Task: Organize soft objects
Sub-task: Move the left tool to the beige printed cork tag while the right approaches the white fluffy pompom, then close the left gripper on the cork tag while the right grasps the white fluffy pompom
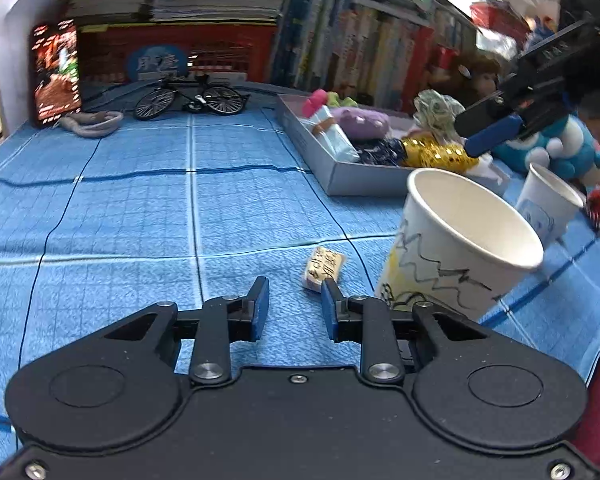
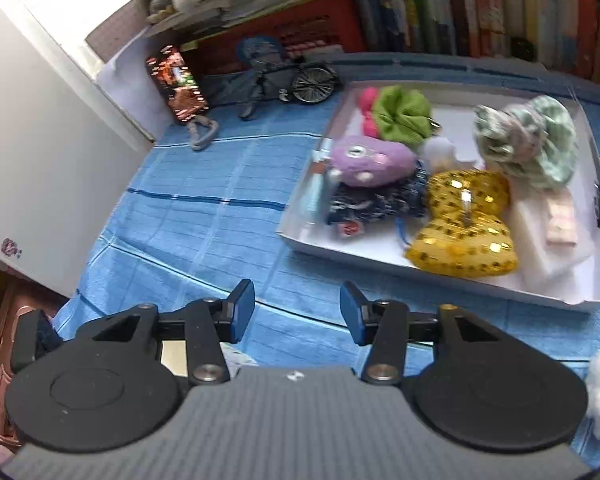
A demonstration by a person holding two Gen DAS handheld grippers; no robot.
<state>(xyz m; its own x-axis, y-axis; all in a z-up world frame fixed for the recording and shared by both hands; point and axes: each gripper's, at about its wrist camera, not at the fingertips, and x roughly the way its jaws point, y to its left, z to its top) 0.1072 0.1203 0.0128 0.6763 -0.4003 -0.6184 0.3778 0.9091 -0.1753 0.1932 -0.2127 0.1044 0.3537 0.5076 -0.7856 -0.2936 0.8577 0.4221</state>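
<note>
Left wrist view: the left gripper hovers over the blue checked cloth on the counter, fingers closed on nothing, beside a paper cup.

Right wrist view: the right gripper's fingers stand apart, empty; soft toys fill the tray, with books behind.

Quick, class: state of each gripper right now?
Left gripper: jaws at their narrowest, a gap still showing, nothing between them.
Right gripper: jaws apart, holding nothing.
</note>
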